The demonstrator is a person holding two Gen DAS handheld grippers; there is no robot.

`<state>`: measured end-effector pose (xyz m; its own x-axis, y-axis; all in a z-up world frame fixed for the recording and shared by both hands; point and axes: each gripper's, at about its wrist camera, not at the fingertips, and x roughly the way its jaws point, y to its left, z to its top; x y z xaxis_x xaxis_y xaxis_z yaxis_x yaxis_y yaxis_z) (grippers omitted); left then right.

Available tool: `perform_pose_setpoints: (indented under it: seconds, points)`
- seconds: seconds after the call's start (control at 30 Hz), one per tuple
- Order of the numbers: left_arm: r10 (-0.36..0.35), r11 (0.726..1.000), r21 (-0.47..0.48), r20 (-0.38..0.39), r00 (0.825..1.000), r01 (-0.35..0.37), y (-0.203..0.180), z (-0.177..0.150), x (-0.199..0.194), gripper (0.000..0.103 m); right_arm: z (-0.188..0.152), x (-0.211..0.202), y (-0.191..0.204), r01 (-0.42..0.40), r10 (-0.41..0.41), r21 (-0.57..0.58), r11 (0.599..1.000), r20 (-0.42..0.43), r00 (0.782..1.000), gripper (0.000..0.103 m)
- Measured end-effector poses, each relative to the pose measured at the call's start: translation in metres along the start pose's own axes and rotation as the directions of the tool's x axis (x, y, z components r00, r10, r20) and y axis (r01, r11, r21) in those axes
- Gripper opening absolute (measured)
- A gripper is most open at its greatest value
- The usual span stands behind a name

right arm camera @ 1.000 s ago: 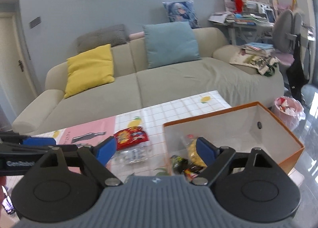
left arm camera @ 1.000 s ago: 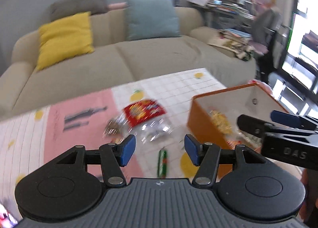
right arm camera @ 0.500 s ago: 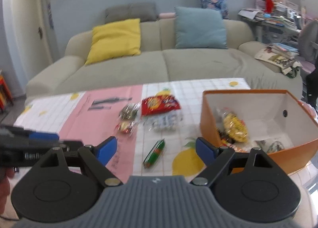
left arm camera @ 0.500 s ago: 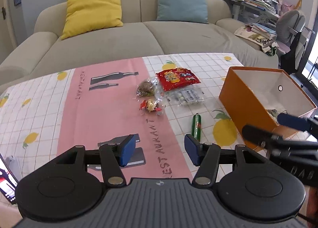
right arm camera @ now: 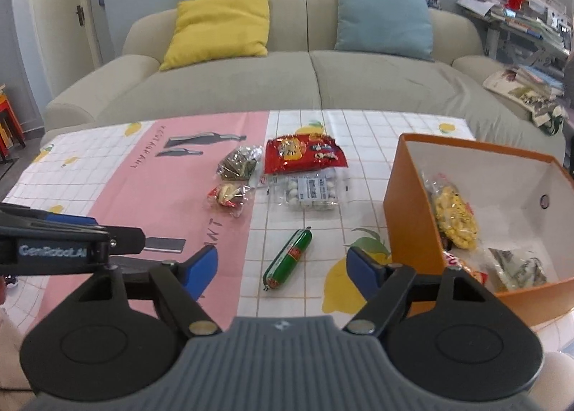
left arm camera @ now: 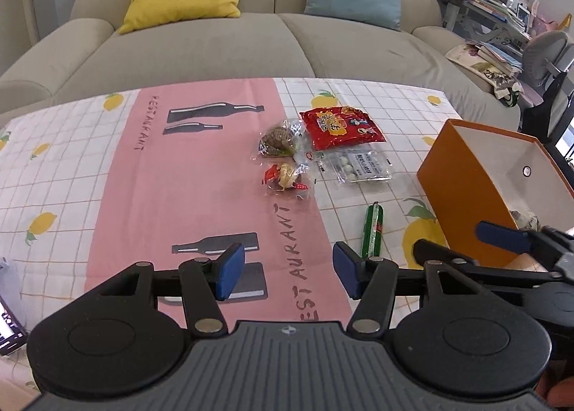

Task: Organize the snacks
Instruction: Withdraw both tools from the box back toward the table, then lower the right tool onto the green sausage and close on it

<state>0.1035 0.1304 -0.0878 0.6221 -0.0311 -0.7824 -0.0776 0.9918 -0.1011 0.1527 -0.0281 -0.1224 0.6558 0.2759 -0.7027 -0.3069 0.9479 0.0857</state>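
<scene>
Blue-padded, my left gripper (left arm camera: 288,276) and right gripper (right arm camera: 282,267) both hover low over the tablecloth (right arm camera: 172,192), jaws spread wide, holding nothing. One green sausage stick (right arm camera: 288,259) lies just ahead; four wrapped snacks cluster beyond it. One orange box (right arm camera: 409,203) at right holds several packets.

Clothed table (right arm camera: 150,188) carries five snack packets (right arm camera: 303,154); green sausage (right arm camera: 288,259); orange box (right arm camera: 409,210).
</scene>
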Motion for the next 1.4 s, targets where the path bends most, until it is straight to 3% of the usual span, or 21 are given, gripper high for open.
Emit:
perform_pose_setpoints:
  seconds: [0.1,0.17,0.4,0.6,0.7,0.77,1.03,1.17,1.4]
  points:
    - [-0.004,1.000,-0.009,-0.013,1.000,0.004,0.003,0.005,0.012,0.067,0.004,0.022,0.000,-0.012,0.013,0.019,1.000,-0.051,0.999,0.069]
    - [-0.001,1.000,-0.011,-0.023,1.000,0.001,0.004,0.007,0.020,0.067,0.005,0.037,0.000,-0.018,0.020,0.029,0.999,-0.086,0.996,0.060]
    - [-0.005,1.000,-0.023,-0.059,0.998,0.004,0.009,0.011,0.047,0.067,-0.001,0.086,-0.010,0.009,0.012,0.112,0.994,-0.192,0.981,0.053]
    - [-0.012,1.000,-0.018,-0.086,0.996,0.011,0.009,0.014,0.071,0.067,-0.002,0.116,-0.022,0.019,0.021,0.166,0.986,-0.234,0.972,0.043]
    - [-0.013,1.000,-0.010,-0.082,0.997,0.013,0.007,0.018,0.081,0.067,0.000,0.126,-0.023,-0.011,0.051,0.167,0.986,-0.237,0.970,0.035]
    - [-0.015,1.000,-0.002,-0.074,0.997,0.015,0.007,0.022,0.087,0.072,0.002,0.130,-0.021,-0.018,0.051,0.141,0.990,-0.236,0.971,0.025]
    - [-0.008,1.000,0.023,-0.010,1.000,0.008,0.005,0.039,0.117,0.081,0.009,0.140,-0.033,0.009,0.011,0.096,0.995,-0.212,0.977,0.021]
    - [0.000,0.999,0.034,0.018,1.000,0.000,0.008,0.047,0.137,0.081,0.008,0.141,-0.037,0.006,0.013,0.099,0.995,-0.192,0.981,0.022]
    - [-0.007,1.000,0.019,0.000,1.000,0.007,0.016,0.054,0.163,0.078,0.004,0.140,-0.035,0.013,0.002,0.086,0.996,-0.170,0.986,0.022]
